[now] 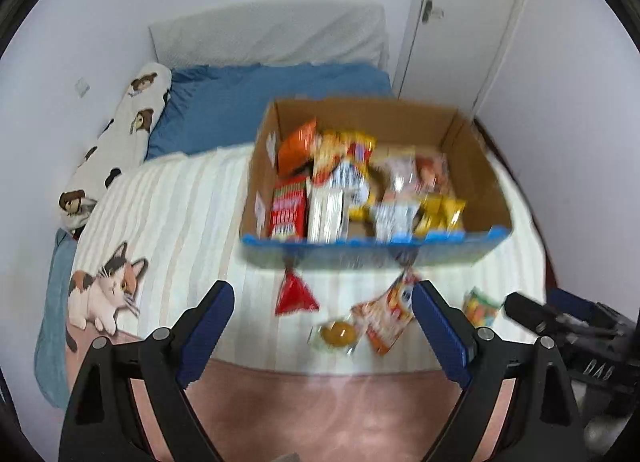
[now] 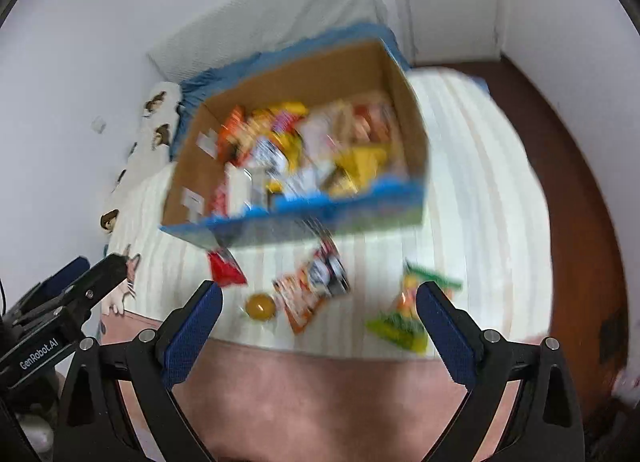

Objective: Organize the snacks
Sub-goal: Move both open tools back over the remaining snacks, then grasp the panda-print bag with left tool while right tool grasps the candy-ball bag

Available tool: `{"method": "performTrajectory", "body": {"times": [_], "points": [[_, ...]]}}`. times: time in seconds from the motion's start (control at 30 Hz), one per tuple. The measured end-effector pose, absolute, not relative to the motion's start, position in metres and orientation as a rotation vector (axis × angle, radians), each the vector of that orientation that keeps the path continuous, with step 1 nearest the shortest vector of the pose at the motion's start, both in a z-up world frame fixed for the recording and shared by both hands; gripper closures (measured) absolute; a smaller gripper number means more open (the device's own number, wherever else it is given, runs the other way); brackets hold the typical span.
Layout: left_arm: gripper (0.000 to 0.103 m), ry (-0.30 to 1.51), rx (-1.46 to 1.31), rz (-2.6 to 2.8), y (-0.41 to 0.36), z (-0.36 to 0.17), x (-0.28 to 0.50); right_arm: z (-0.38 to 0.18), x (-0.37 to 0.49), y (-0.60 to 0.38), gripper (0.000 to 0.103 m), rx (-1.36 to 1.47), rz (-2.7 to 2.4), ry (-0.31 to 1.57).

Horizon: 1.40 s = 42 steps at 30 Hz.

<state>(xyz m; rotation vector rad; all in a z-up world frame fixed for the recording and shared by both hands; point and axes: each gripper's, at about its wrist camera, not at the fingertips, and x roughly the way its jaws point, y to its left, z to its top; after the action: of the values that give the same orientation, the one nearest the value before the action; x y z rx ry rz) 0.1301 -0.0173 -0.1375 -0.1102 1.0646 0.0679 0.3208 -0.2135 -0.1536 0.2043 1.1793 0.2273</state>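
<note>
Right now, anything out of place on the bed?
Yes. Four snacks lie loose on the striped bedspread in front of the cardboard box, not inside it: a red packet, a round yellow snack, an orange packet and a green packet. Both frames are blurred, so labels can't be read.

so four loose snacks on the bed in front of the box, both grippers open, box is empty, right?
Not empty: the cardboard box is packed with snack packets, as the left wrist view shows. The rest holds: four loose snacks lie in front of it, and the left gripper and right gripper are open.
</note>
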Motion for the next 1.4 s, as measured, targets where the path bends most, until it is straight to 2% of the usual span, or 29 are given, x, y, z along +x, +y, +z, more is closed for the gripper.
{"method": "performTrajectory", "body": {"times": [0.1, 0.13, 0.2, 0.3, 0.4, 0.63, 0.67, 0.73, 0.77, 0.87, 1.1, 1.3, 1.4], "points": [[0.012, 1.179, 0.0, 0.024, -0.035, -0.179, 0.141, -0.196, 0.315, -0.241, 0.007, 0.333, 0.167, 1.258], [0.012, 1.217, 0.039, -0.007, -0.043, -0.195, 0.144, -0.211, 0.313, -0.248, 0.017, 0.364, 0.149, 1.275], [0.012, 1.274, 0.088, -0.066, -0.057, -0.222, 0.151, -0.229, 0.313, -0.256, 0.025, 0.379, 0.115, 1.296], [0.012, 1.354, 0.153, -0.17, -0.08, -0.256, 0.164, -0.252, 0.321, -0.267, 0.025, 0.436, 0.066, 1.312], [0.012, 1.396, 0.22, -0.239, -0.1, -0.28, 0.183, -0.274, 0.336, -0.275, 0.019, 0.468, 0.013, 1.36], [0.013, 1.375, 0.306, -0.459, -0.144, -0.304, 0.219, -0.329, 0.356, -0.277, 0.02, 0.515, 0.015, 1.49], [0.025, 1.388, 0.304, -0.468, -0.147, -0.308, 0.221, -0.331, 0.356, -0.278, 0.022, 0.512, 0.012, 1.484], [0.041, 1.425, 0.315, -0.49, -0.156, -0.318, 0.221, -0.33, 0.354, -0.28, 0.039, 0.484, 0.003, 1.48], [0.045, 1.432, 0.328, -0.482, -0.159, -0.323, 0.22, -0.329, 0.352, -0.282, 0.043, 0.471, 0.002, 1.476], [0.046, 1.445, 0.267, -0.431, -0.156, -0.327, 0.214, -0.329, 0.344, -0.289, 0.047, 0.476, 0.012, 1.479], [0.046, 1.636, -0.045, -0.298, -0.126, -0.34, 0.171, -0.329, 0.305, -0.277, 0.047, 0.384, 0.062, 1.533], [0.046, 1.684, -0.232, -0.252, -0.103, -0.355, 0.129, -0.338, 0.254, -0.262, 0.047, 0.319, 0.111, 1.596], [0.043, 1.698, -0.24, -0.265, -0.102, -0.367, 0.122, -0.342, 0.237, -0.264, 0.046, 0.348, 0.116, 1.6]]}}
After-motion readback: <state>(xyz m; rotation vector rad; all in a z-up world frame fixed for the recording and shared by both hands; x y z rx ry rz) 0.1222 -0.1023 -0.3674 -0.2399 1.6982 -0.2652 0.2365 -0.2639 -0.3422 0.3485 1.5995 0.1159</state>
